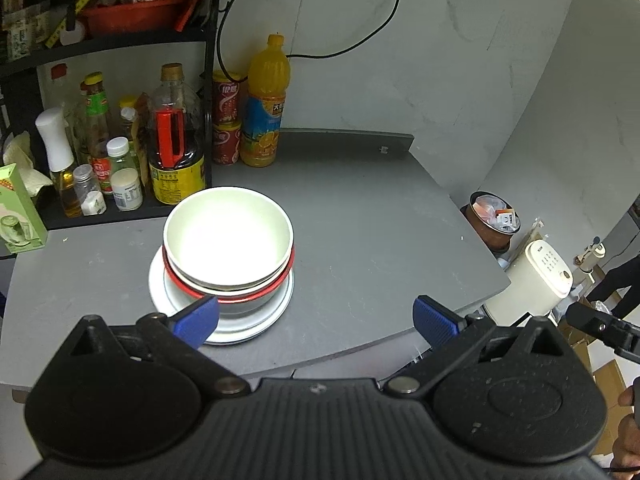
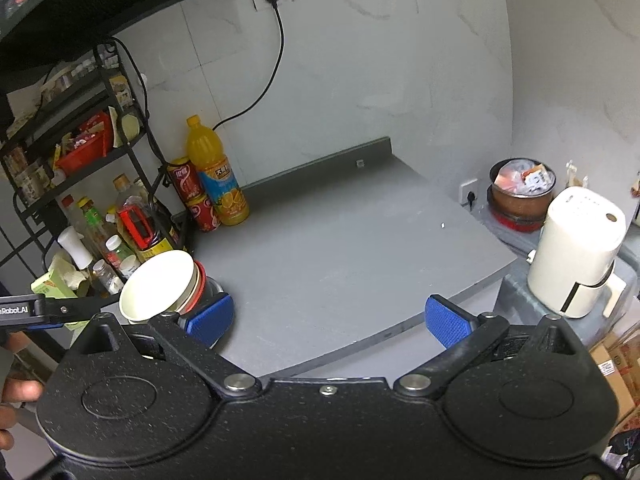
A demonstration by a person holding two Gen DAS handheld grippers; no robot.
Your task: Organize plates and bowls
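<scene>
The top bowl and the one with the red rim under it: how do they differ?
The top bowl is plain white inside and out; the red-rimmed bowl carries a red band at its lip. The top bowl shows its whole inside, while the red-rimmed bowl shows only its rim and a strip of wall. The top bowl sits nested in the stack; the red-rimmed bowl lies lower, just above the plate. Both are round and upright.

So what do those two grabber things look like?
Both look alike. The left gripper has a chunky black plastic body with ribbed lines across the middle, two round discs, silver pivot bolts, and two black fingers tipped with bumpy blue pads. The right gripper is the same black, with blue pads too. White lettering shows on the side of the left one, seen from the right camera.
</scene>
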